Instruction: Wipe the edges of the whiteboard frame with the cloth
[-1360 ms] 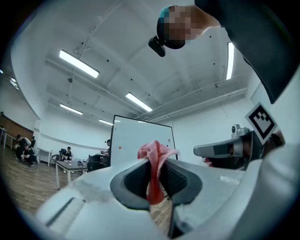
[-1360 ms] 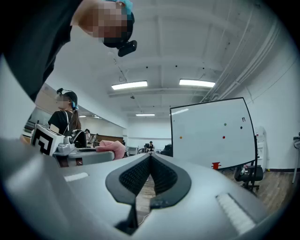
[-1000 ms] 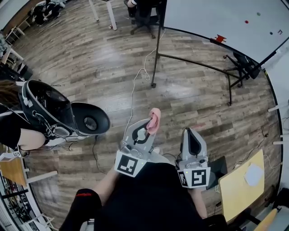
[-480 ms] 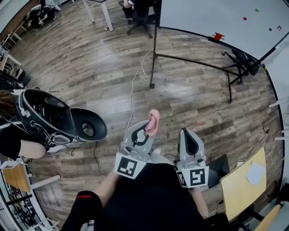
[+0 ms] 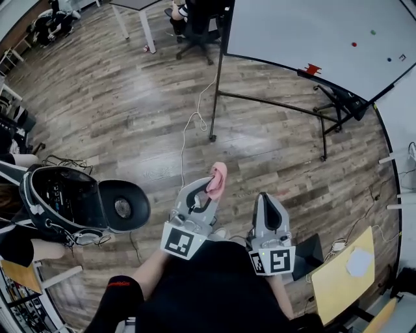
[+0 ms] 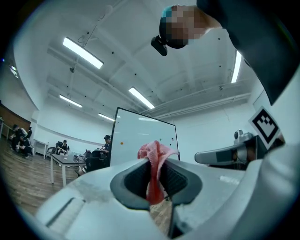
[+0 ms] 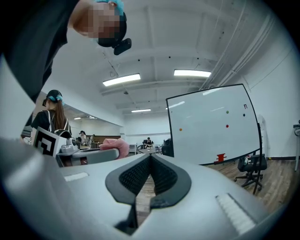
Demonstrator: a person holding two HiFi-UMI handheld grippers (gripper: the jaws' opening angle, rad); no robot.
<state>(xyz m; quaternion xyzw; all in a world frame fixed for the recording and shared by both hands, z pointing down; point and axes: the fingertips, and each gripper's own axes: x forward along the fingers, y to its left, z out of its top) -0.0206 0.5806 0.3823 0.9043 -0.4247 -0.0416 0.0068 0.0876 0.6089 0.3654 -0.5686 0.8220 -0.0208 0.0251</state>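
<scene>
A white whiteboard [image 5: 312, 29] on a black wheeled stand [image 5: 266, 101] stands ahead across the wood floor; its black frame edge runs along the bottom, with a red clip [image 5: 312, 69] on it. My left gripper [image 5: 211, 185] is shut on a pink cloth [image 5: 218, 177], which sticks out past the jaw tips [image 6: 154, 157]. My right gripper [image 5: 265, 203] is shut with nothing in it [image 7: 150, 161]. Both grippers are held near my body, well short of the whiteboard [image 6: 140, 138] [image 7: 213, 124].
A white cable [image 5: 188, 140] trails over the floor toward the stand. A dark round-lidded device [image 5: 84, 205] and a person sit at the left. A yellow stool [image 5: 341, 273] is at the right. A black office chair [image 5: 341, 97] stands under the board; tables [image 5: 130, 16] lie beyond.
The view has shifted so the whiteboard and stand sit a little lower and nearer. The grippers keep the same pose, cloth still held in the left one.
</scene>
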